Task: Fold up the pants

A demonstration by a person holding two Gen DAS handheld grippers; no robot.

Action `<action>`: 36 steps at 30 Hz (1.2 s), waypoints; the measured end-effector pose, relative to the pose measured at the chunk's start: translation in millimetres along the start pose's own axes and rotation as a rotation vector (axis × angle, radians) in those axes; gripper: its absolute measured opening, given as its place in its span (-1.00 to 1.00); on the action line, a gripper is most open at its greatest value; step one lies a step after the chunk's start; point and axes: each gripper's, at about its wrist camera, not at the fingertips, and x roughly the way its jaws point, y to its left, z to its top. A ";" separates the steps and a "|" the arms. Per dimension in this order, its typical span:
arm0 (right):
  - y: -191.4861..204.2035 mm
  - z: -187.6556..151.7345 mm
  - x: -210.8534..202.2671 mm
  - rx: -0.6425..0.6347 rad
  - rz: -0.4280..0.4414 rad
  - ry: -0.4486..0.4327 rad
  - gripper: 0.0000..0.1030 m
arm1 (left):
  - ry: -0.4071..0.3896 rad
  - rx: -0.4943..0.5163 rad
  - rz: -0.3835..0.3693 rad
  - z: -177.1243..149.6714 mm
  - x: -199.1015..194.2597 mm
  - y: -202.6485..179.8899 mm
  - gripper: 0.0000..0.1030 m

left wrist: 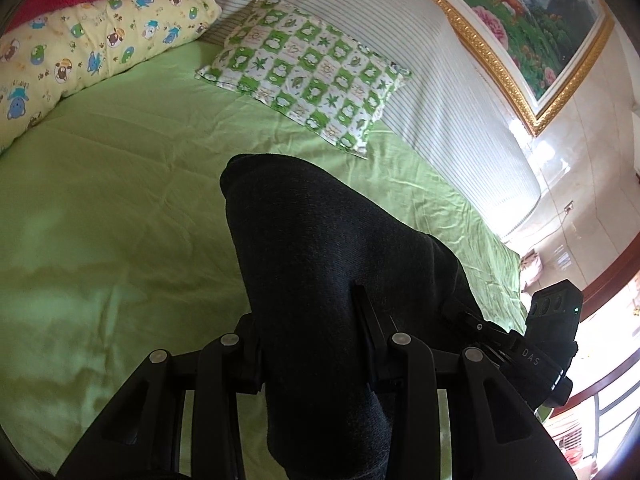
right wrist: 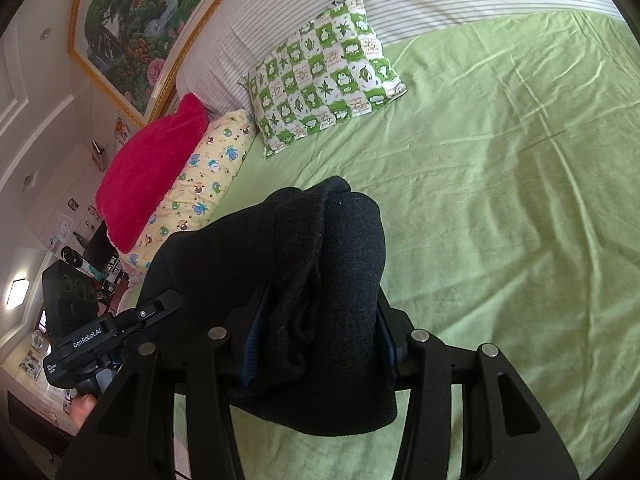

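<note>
Above the green sheet (right wrist: 500, 200), both tongs (left wrist: 316, 344) (right wrist: 316, 332) clamp dark pants (right wrist: 312, 264), hiding bed near the checked pillow (right wrist: 324, 76).

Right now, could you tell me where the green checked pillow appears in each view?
Left wrist: green checked pillow upper centre, beyond the pants.
Right wrist: pillow upper centre, slightly left.
Shared landmark: the gold-framed painting, upper right in left view, upper left in right view.

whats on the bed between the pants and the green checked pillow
Nothing: in both wrist views only bare green sheet lies between the held dark pants and the green checked pillow.
</note>
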 end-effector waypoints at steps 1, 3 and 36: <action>0.1 2.2 2.6 0.001 0.000 0.002 -0.05 | 0.000 0.001 0.004 3.4 2.1 1.7 -0.31; 1.1 7.1 8.8 0.000 -0.001 0.005 -0.05 | -0.002 -0.004 0.010 10.3 6.5 5.2 -0.31; -4.0 32.2 78.3 -0.013 -0.023 0.099 0.00 | 0.025 -0.062 0.092 31.4 46.6 47.5 -0.25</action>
